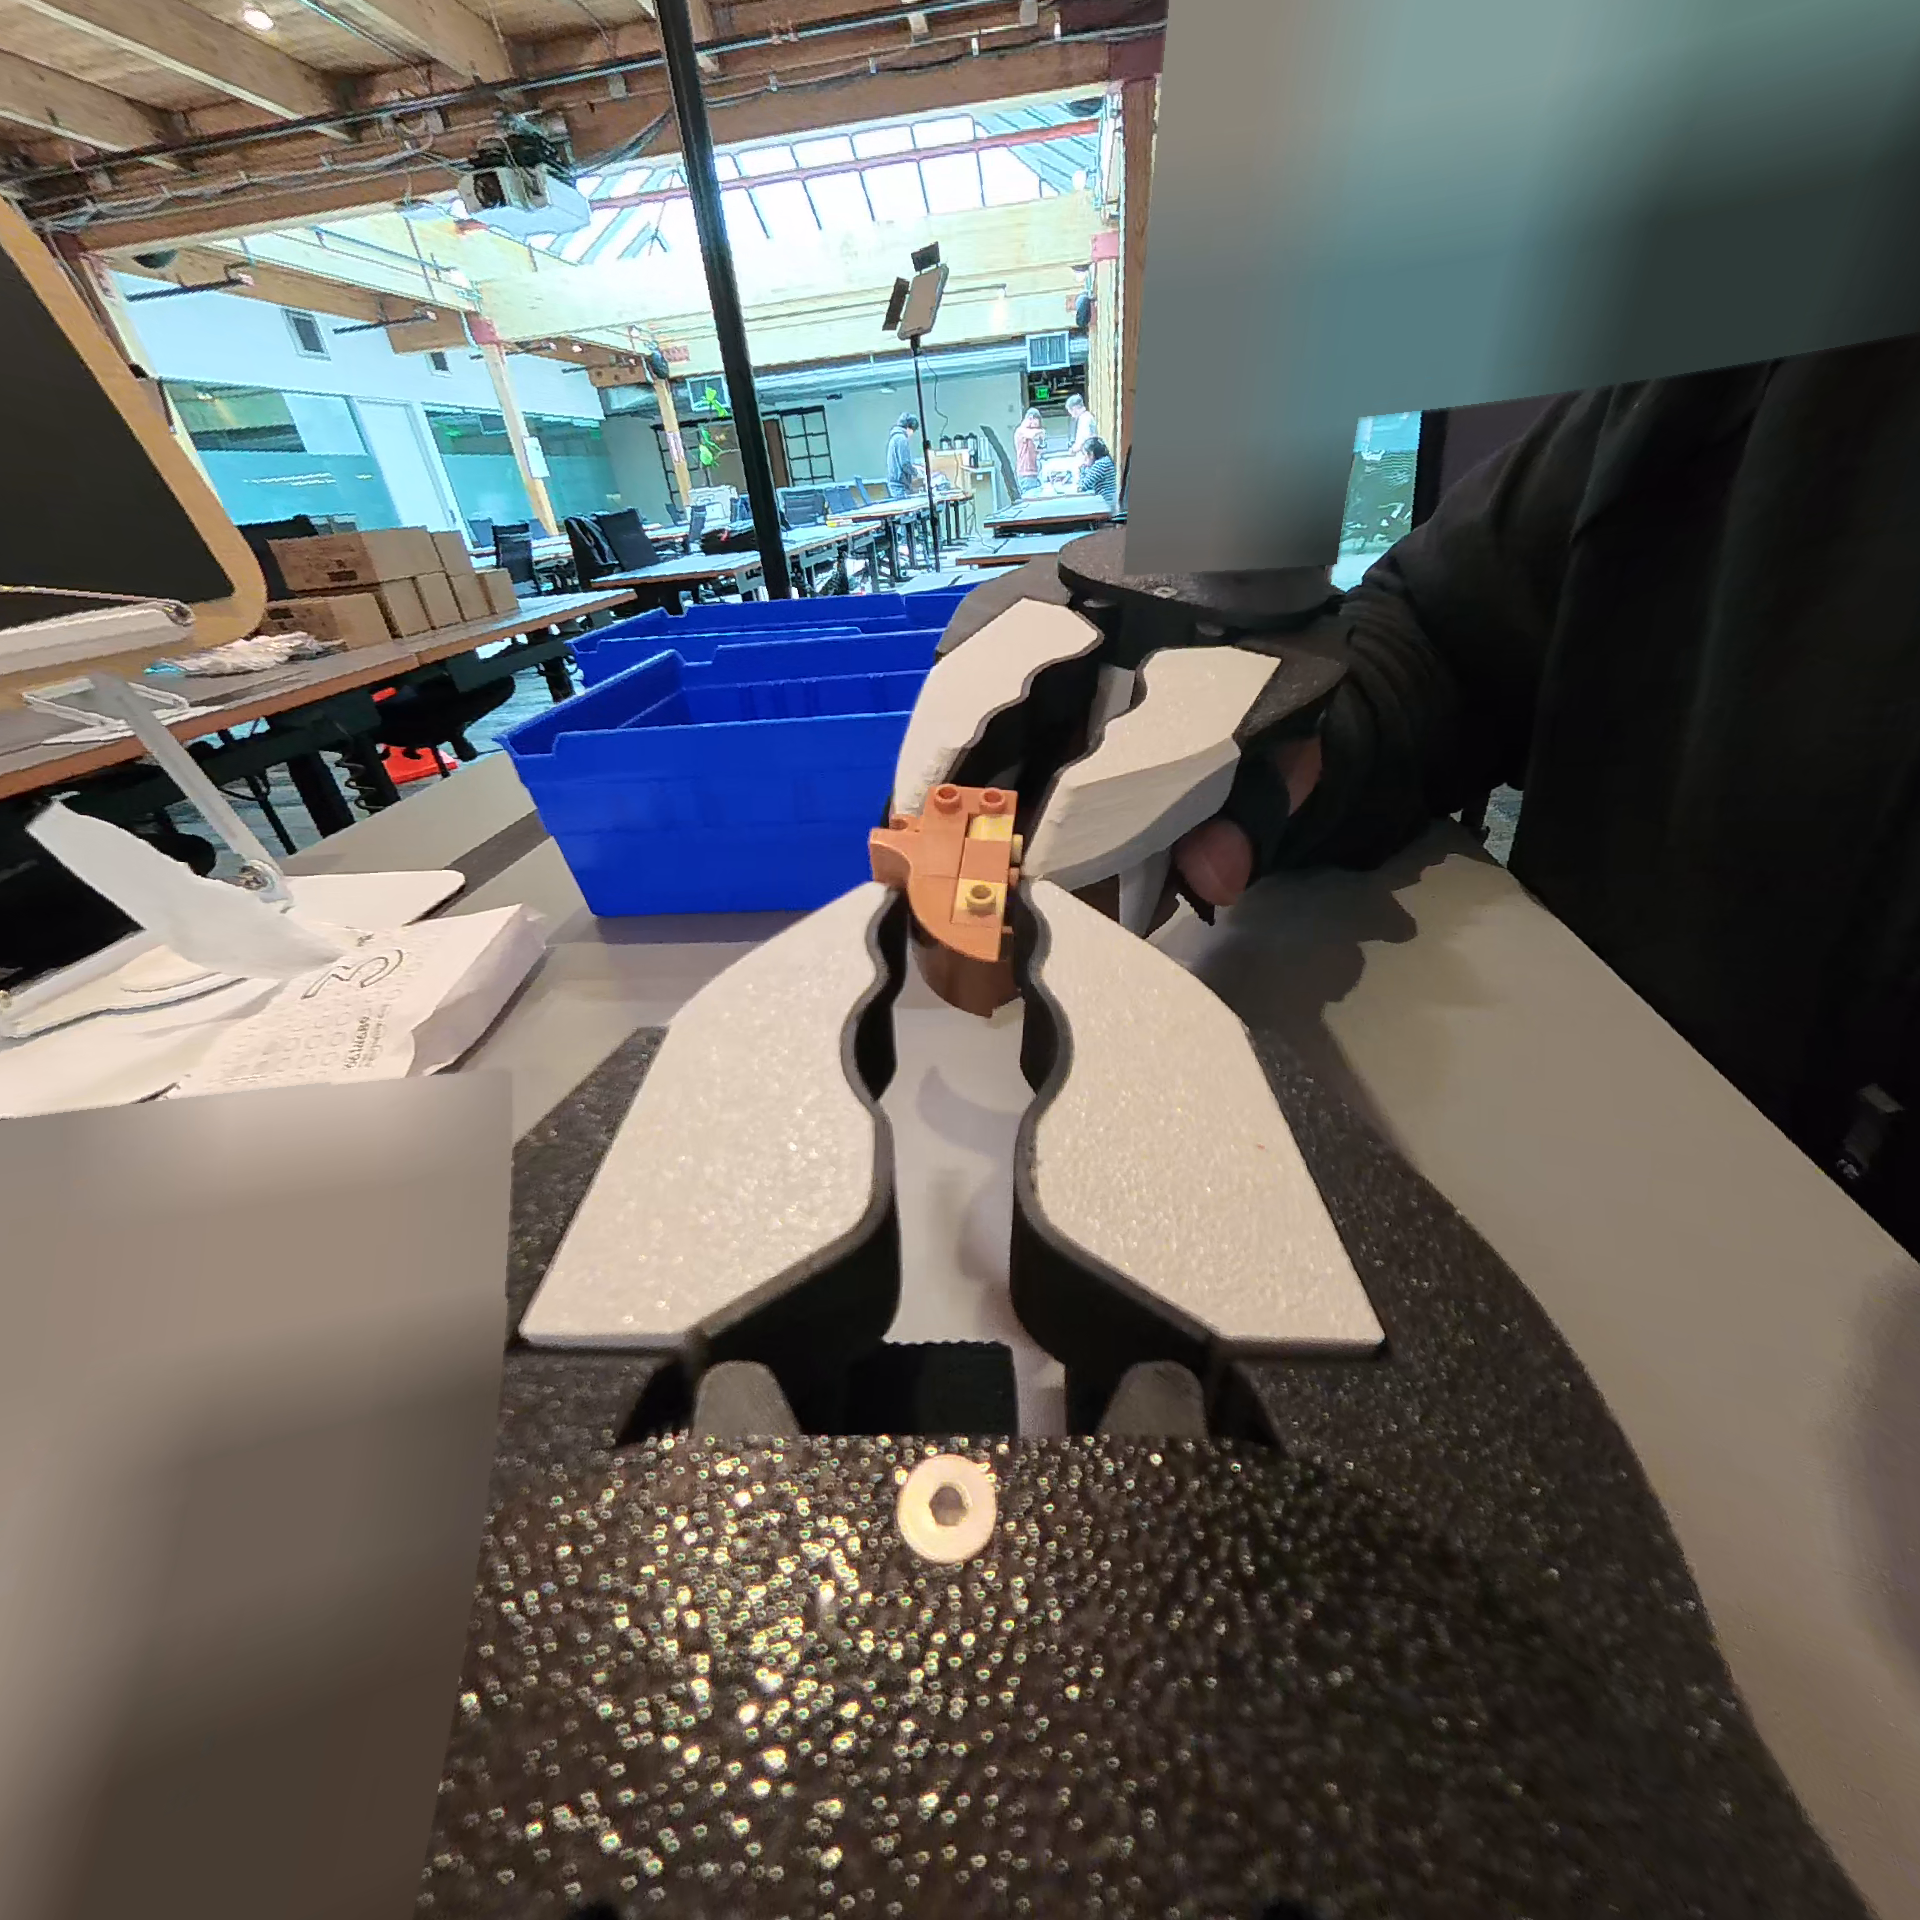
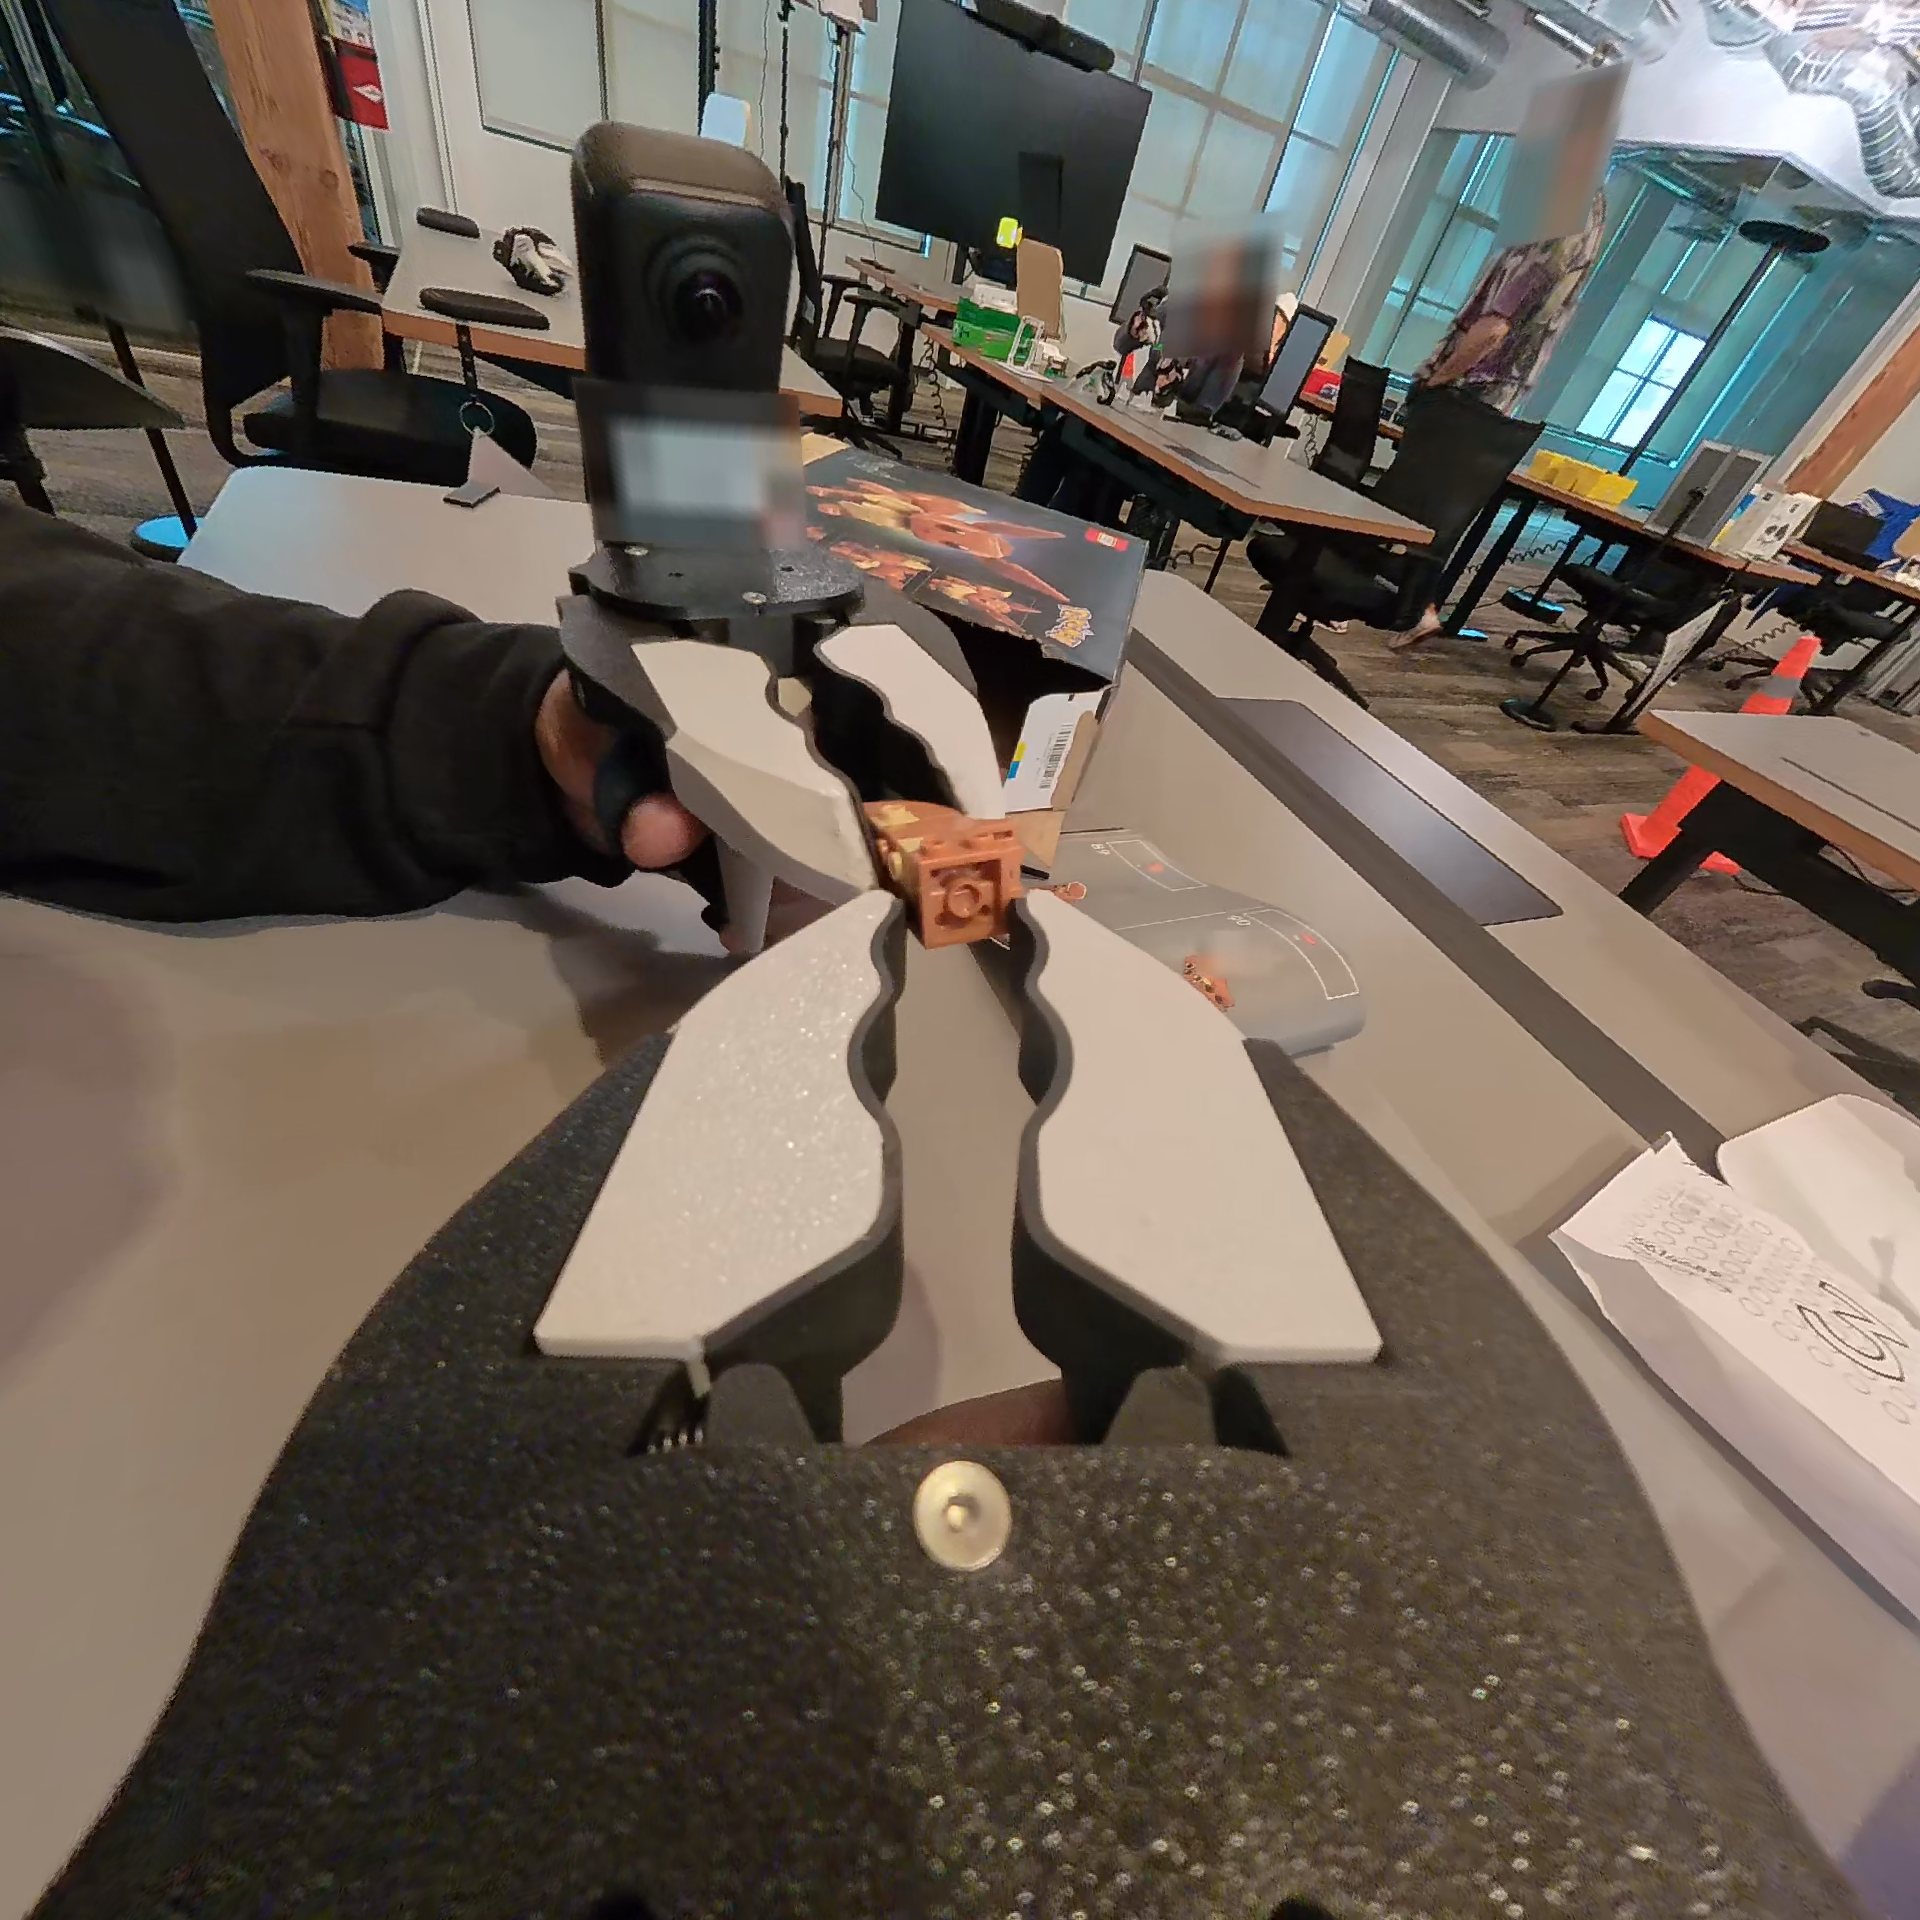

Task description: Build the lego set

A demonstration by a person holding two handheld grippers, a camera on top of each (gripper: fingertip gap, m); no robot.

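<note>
Studded brown brick assembly [image 1: 956, 883] (blocky, curved) pinched between hand-held grippers.

We hold our two handheld grippers tip to tip above the table. Our left gripper [image 1: 951, 914], grey-faced fingers on black backing, has its jaws narrowed on a small brown and tan toy-brick assembly [image 1: 961, 883], both pads against its sides. Our right gripper [image 2: 954, 906] meets it from the opposite side, its fingertips closed on the same piece. Our right hand [image 1: 1262, 821], in a black fingerless glove and dark sleeve, wraps its handle; our left hand [image 2: 613, 779] does likewise.
</note>
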